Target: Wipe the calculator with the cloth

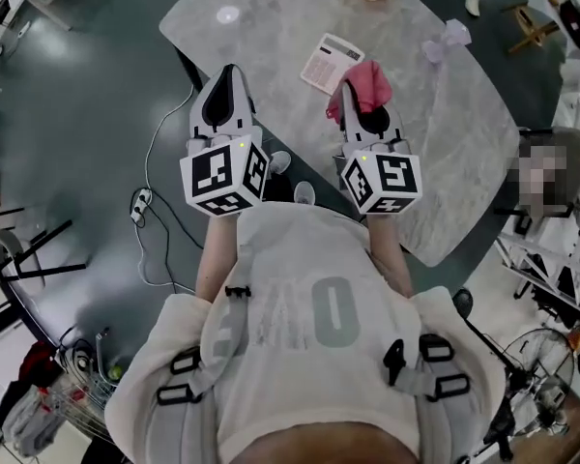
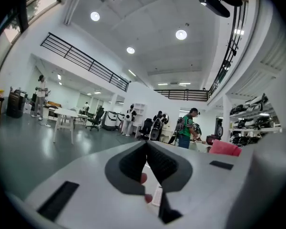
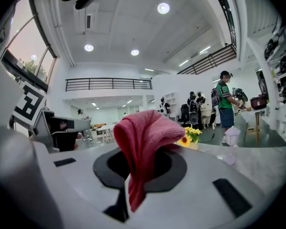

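Clamping cloth [image 1: 369, 82], right tool [image 1: 352, 95] hangs over near table [image 1: 271, 27] edge, calculator [image 1: 331, 63] just beyond.

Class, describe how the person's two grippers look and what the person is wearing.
Left gripper and right gripper match: white tapered bodies, black padded jaw recesses, each carrying a white cube with black square markers. The person wears a cream fleece top with grey lettering and black-buckled grey straps.

light: bright, round ceiling lights [image 2: 181, 34] overhead
glare: soft sheen on the floor [image 1: 77, 114]
edges: fisheye bend, dark corners
focus: mostly sharp
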Demonstrator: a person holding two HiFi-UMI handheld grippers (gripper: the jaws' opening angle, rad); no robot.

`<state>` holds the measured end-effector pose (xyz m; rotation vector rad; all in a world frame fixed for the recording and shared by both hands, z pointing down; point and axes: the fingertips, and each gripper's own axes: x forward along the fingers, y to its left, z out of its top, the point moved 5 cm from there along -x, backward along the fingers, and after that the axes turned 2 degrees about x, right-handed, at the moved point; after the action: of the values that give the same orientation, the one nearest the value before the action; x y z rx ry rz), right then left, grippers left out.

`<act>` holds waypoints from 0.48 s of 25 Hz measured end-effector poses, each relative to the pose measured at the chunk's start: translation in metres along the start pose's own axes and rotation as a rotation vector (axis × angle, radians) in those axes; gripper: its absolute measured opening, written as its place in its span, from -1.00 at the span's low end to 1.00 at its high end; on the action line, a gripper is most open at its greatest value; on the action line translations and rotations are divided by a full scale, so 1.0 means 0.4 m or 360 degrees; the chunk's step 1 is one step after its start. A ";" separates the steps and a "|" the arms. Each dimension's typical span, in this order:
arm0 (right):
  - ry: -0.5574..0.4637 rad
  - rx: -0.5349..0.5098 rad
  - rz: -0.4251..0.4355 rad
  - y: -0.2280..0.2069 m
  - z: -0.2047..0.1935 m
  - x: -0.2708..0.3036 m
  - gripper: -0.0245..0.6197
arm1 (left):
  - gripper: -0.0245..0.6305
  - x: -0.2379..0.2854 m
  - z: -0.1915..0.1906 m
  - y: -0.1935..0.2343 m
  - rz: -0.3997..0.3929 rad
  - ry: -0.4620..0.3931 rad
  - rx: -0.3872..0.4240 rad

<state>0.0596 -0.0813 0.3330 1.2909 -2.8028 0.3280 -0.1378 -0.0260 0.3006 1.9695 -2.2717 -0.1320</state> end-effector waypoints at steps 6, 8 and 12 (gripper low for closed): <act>-0.0060 0.0019 -0.0206 -0.035 0.033 0.033 -0.75 | -0.86 0.124 0.020 -0.015 -0.0295 -0.0007 0.0003; -0.0067 0.0038 -0.0277 -0.050 0.039 0.041 -0.75 | -0.86 0.168 0.023 -0.031 -0.0487 -0.0034 -0.0086; -0.0088 0.0059 -0.0408 -0.066 0.051 0.041 -0.75 | -0.86 0.234 0.031 -0.033 -0.0633 -0.0050 -0.0151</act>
<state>0.0701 -0.1145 0.3195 1.6684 -2.6407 0.3377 -0.1397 -0.1210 0.2904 2.3530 -1.8219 -0.3043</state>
